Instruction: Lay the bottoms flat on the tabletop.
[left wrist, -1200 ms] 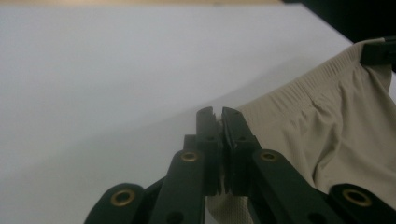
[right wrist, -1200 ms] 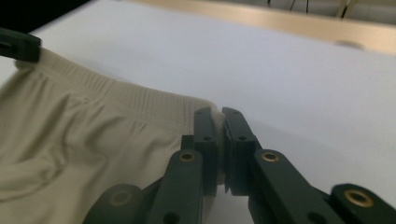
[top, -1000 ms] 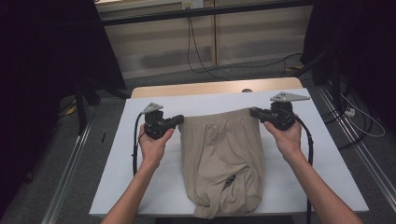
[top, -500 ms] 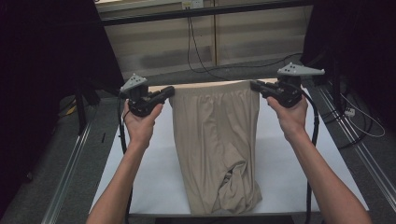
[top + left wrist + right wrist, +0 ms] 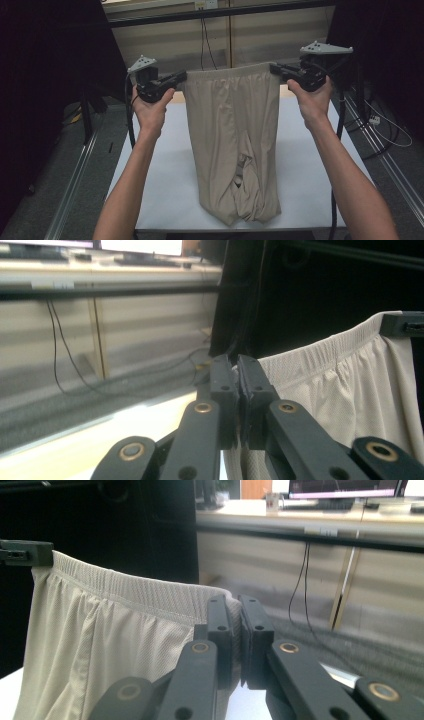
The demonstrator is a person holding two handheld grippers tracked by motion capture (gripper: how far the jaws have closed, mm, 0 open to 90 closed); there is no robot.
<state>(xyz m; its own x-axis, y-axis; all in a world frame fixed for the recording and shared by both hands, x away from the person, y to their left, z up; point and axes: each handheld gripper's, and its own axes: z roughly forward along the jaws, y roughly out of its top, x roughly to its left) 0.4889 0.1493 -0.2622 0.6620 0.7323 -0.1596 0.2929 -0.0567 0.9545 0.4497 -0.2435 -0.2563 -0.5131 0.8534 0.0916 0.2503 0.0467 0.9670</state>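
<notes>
Two grippers are holding up one pair of beige shorts [image 5: 231, 135] above the white surface [image 5: 150, 175]. At the left, the person's left hand [image 5: 150, 107] is gripping the left gripper [image 5: 181, 77], whose fingers [image 5: 223, 390] are pinching tight on the left corner of the elastic waistband. In the left gripper view those fingers are pressing together with the fabric caught between them. In the middle, the shorts are hanging from the stretched waistband, their lower part bunching in folds on the surface near its front edge. At the right, the right hand [image 5: 311, 100] is gripping the right gripper [image 5: 276, 70], whose fingers [image 5: 256, 630] are likewise clamping shut on the other waistband corner. Both grippers are sitting level with each other, well apart, keeping the waistband taut between them.
</notes>
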